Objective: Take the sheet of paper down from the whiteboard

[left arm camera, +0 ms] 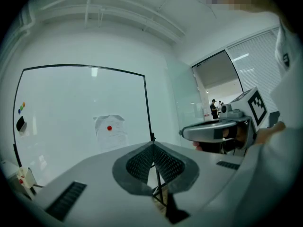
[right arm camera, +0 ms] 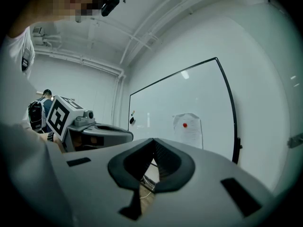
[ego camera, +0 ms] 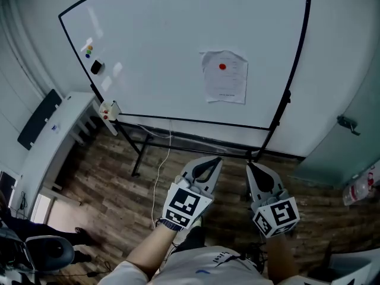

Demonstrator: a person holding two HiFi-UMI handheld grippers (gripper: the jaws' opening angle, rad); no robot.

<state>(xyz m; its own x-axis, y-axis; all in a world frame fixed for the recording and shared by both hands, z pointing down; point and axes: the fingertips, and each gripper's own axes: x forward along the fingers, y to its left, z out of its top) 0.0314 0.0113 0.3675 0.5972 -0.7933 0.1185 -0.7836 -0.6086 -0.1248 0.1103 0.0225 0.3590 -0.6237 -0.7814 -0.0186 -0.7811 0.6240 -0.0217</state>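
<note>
- The sheet of paper (ego camera: 224,83) hangs on the right half of the whiteboard (ego camera: 154,40), held near its top edge by a round red magnet (ego camera: 222,66)
- Its upper corners look slightly crumpled, and faint print covers the lower part
- At the board's far left edge sit small coloured magnets (ego camera: 88,50) and a black eraser (ego camera: 96,67)
- The left gripper (ego camera: 215,161) is low in front of the board's bottom edge, well apart from the paper, its jaws pressed together with nothing between them
- The right gripper (ego camera: 250,166) is just beside it, its tips also meeting on nothing
- Both point towards the board over the wooden floor (ego camera: 113,183), with a white desk (ego camera: 56,138) at the left
</note>
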